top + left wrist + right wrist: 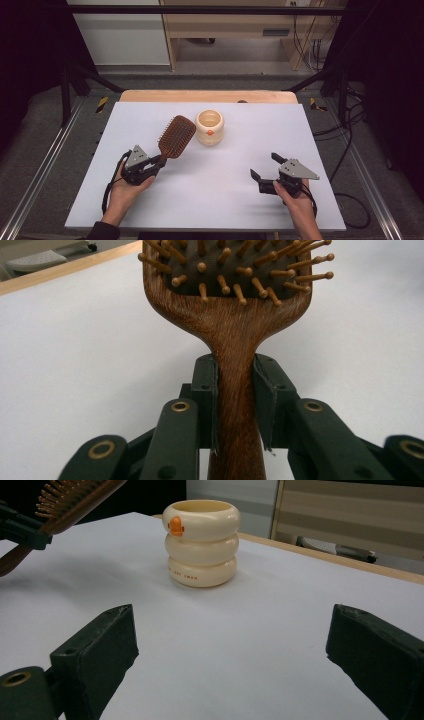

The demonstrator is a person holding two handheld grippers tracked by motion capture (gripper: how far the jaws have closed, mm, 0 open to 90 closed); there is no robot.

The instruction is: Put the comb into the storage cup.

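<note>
Holding a wooden hairbrush (176, 136) by its handle, the left gripper (159, 161) sits at the near left of a white table (250, 200), its jaws pressed flat against both sides of the narrow handle. The brush is lifted off the table, bristles facing up, and its long axis runs from the gripper at the near left up and away toward the far right, so the broad paddle head points at a cream cup (209, 127). That cup, shaped like three stacked rings with a small orange mark on its near side, stands upright at the middle of the table toward the far edge, just to the right of the brush head. Farther right, the right gripper (265, 166) hovers low over the near right of the table with its jaws spread wide and nothing between them, aimed toward the cup. The grip is far back on the handle, so the heavy head could sag or twist in the jaws, and a careless swing could knock the light cup over.
</note>
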